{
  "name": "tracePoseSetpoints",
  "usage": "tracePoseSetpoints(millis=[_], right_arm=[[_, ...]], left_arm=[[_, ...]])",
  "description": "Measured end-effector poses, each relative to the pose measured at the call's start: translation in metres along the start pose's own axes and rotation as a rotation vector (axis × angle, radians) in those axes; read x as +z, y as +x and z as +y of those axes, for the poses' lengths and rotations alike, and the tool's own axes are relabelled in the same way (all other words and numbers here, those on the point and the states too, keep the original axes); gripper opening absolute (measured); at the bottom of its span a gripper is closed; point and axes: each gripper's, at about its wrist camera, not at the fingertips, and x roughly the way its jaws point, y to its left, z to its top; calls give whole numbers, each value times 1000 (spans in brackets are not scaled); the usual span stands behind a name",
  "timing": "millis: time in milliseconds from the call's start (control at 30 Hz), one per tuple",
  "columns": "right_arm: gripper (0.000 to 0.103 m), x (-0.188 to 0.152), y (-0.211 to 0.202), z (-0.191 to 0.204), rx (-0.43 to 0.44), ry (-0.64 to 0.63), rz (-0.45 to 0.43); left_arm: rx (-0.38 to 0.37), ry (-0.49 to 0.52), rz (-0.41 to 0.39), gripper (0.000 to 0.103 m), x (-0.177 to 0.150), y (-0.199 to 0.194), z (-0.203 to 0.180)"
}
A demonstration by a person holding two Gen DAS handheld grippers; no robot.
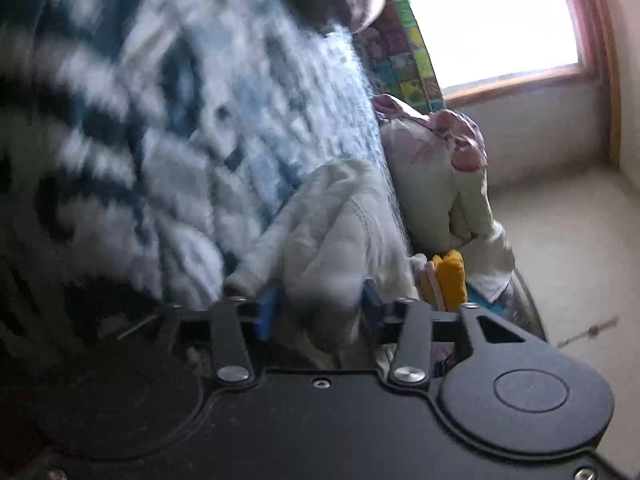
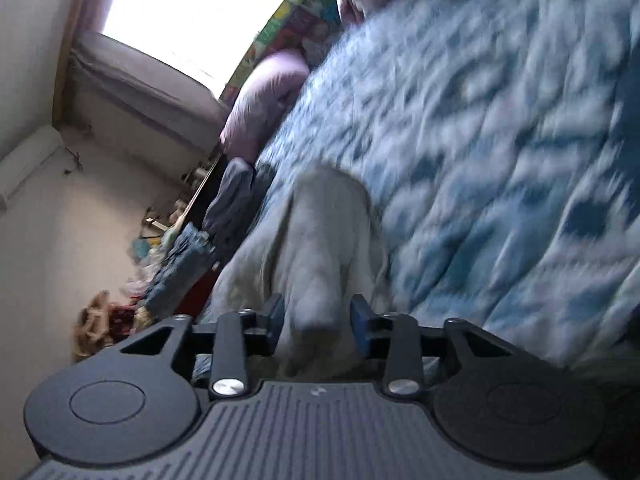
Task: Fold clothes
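A pale whitish garment (image 1: 320, 240) lies bunched on the blue-and-white patterned bedspread (image 1: 180, 100). My left gripper (image 1: 320, 304) is shut on a fold of it, cloth filling the gap between the blue pads (image 1: 266, 312). In the right wrist view the same pale garment (image 2: 316, 232) runs between the blue pads (image 2: 360, 328) of my right gripper (image 2: 318, 324), which is shut on it above the bedspread (image 2: 480, 140). Both views are tilted and motion-blurred.
A heap of pale and pink clothes (image 1: 444, 168) and a yellow item (image 1: 452, 280) sit beyond the bed edge. A colourful mat (image 1: 404, 48) leans by the bright window (image 1: 480, 16). A pink pillow (image 2: 264, 104), denim cloth (image 2: 180, 268) and floor clutter (image 2: 104, 320) show at left.
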Motion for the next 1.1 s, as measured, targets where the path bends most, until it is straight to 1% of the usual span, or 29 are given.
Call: tracePoseSetpoints(millis=[67,133,200,267,333,367,400,467,500,567,633,667,733,800,933,1100], right_arm=[[39,5,-10,8,-37,-62,-49],[39,8,-17,23,-80,-178,-121],[39,5,-16,47,-122,-372,-170],[39,1,-7,70,-144,-570,-197],[39,0,10,88,-147,-740,-211],[37,1,19,93,-139,-786,-210],[36,1,30,99,-130,-824,-206],[35,5,42,102,-124,-839,-180],[34,7,49,100,-132,-830,-165],[35,10,63,89,-154,-800,-121],[35,8,74,73,-174,-766,-53],[35,6,76,69,-176,-756,-38],[35,0,78,64,-171,-748,-32],[35,-5,80,61,-167,-764,-42],[35,-8,84,54,-146,-776,-59],[35,-18,84,61,-184,-841,-85]], left_arm=[[14,101,-20,48,6,-10,-15],[61,283,-69,48,11,-17,-34],[101,457,-134,48,13,-27,-51],[122,640,-164,48,13,-19,-68],[125,825,-169,47,13,-1,-83],[101,908,-148,47,12,12,-90],[90,964,-133,44,12,23,-92],[66,1074,-104,37,10,44,-95],[64,1099,-94,35,10,53,-94],[47,1076,-45,35,12,72,-82],[91,1064,-12,35,2,87,-66],[112,1058,2,35,-4,93,-58],[128,1053,-47,35,-15,91,-52],[152,1087,-75,35,-24,92,-52],[172,1150,-126,35,-36,95,-50],[185,1228,-181,36,-46,97,-55]])
